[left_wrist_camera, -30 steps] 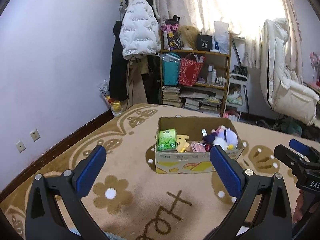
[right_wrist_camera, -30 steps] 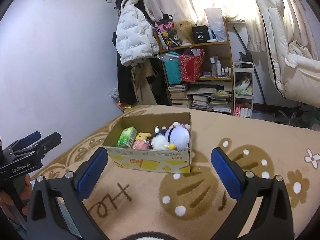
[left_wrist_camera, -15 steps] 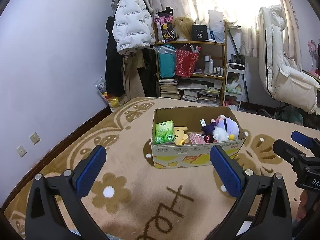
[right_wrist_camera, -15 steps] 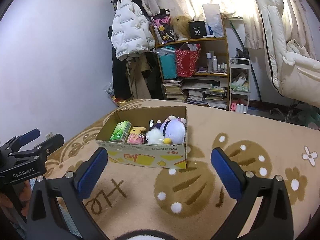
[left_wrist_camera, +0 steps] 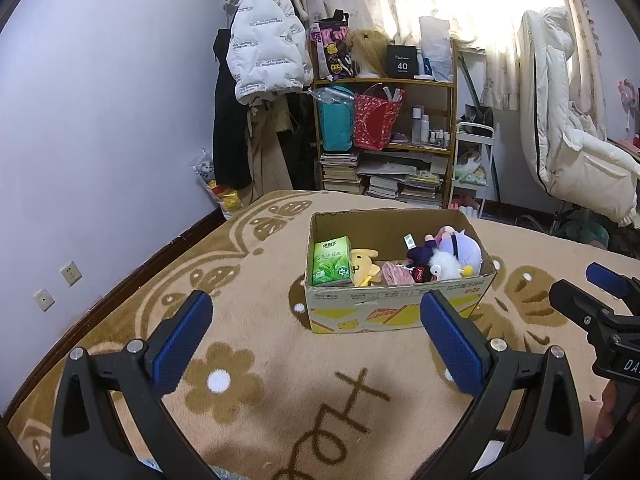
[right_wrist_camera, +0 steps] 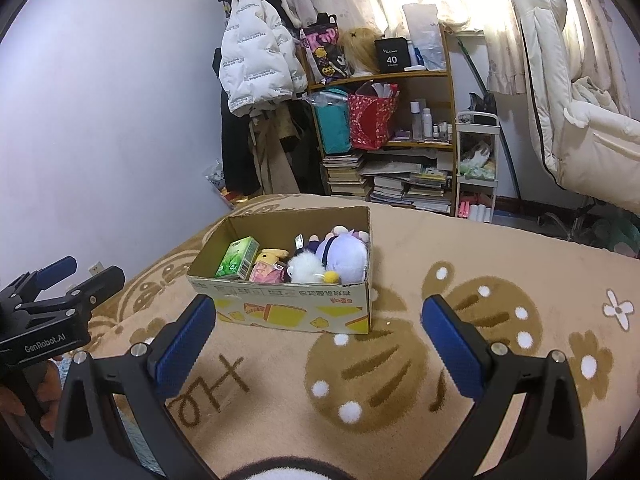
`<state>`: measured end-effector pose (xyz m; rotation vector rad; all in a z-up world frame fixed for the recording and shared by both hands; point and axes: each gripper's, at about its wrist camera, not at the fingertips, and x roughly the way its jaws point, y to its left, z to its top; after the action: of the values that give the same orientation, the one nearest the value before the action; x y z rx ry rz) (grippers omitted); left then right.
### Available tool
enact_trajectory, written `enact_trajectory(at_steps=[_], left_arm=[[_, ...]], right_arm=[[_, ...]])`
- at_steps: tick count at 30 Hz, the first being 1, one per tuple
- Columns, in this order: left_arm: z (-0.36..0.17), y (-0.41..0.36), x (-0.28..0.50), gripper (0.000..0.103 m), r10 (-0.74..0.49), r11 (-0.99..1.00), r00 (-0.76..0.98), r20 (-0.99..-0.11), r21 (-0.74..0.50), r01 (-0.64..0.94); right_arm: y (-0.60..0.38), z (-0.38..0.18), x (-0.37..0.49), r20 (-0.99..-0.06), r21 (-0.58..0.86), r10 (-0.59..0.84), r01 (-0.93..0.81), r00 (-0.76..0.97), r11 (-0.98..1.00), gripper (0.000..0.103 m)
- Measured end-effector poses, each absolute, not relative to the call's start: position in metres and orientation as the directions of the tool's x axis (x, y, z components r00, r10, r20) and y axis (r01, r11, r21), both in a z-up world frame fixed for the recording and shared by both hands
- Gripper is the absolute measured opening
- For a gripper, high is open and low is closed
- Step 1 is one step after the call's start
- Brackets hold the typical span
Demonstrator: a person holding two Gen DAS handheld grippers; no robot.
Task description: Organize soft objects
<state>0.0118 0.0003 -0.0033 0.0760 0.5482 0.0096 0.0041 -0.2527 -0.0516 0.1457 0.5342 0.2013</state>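
An open cardboard box (left_wrist_camera: 396,312) (right_wrist_camera: 296,308) stands on a beige patterned blanket. Inside lie a green tissue pack (left_wrist_camera: 331,261) (right_wrist_camera: 237,257), a yellow plush (left_wrist_camera: 365,265) (right_wrist_camera: 269,258), a pink item (left_wrist_camera: 396,274), a white fluffy toy (left_wrist_camera: 442,266) (right_wrist_camera: 305,266) and a purple plush (left_wrist_camera: 460,249) (right_wrist_camera: 345,255). My left gripper (left_wrist_camera: 316,340) is open and empty, short of the box. My right gripper (right_wrist_camera: 318,344) is open and empty, also short of the box. Each gripper shows at the edge of the other's view.
A bookshelf (left_wrist_camera: 384,140) with bags, books and bottles stands past the bed. Coats (left_wrist_camera: 264,60) hang to its left. A white cart (left_wrist_camera: 472,168) and white bedding over a chair (left_wrist_camera: 568,152) are at the right. A wall runs along the left.
Both grippers have tilted and drawn slightly closer to the box, which now sits lower in the views. Both stay open and empty.
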Motion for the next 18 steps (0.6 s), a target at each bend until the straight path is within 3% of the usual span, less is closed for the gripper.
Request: enact_trajectory(at_steps=[18], left_arm=[[-0.0039,0.0050,0.0108,0.103,0.031,0.998,0.842,-0.538,0.055,-0.002]], right_arm=[[-0.2529,-0.0502,0.0056,-0.499,0.177,0.219,-0.149,0.838,0.973,0.103]])
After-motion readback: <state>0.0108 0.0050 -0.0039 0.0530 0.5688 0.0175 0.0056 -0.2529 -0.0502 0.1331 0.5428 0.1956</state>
